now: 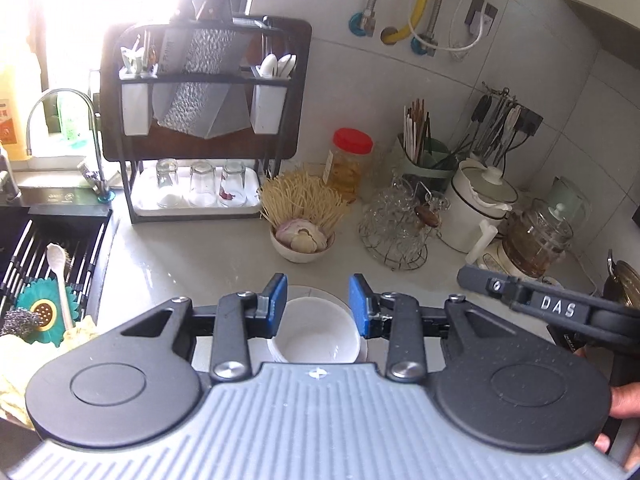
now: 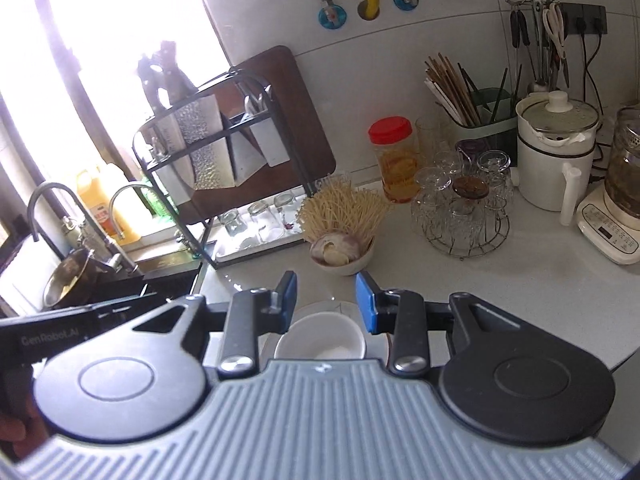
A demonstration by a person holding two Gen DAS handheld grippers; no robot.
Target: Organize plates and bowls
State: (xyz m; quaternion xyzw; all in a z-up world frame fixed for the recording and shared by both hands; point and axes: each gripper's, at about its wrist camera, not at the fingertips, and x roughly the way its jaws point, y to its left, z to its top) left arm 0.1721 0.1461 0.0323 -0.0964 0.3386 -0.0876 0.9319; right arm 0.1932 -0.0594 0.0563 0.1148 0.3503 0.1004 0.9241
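a white bowl (image 1: 316, 330) sits on a plate (image 1: 310, 292) on the pale worktop (image 1: 208, 252), in front of a small bowl of garlic (image 1: 303, 238). the left claw (image 1: 318, 304) is above it with its blue pads apart and nothing between them. the right claw (image 2: 326, 300) is also above the bowl, partly open and holding nothing.

Both my wrist cameras looked steeply down from close above the bench (image 1: 208, 248), facing the tiled wall. They shared the white bowl (image 1: 316, 336) (image 2: 320, 340), rack (image 1: 200, 120) and red-lidded jar (image 2: 394, 160).
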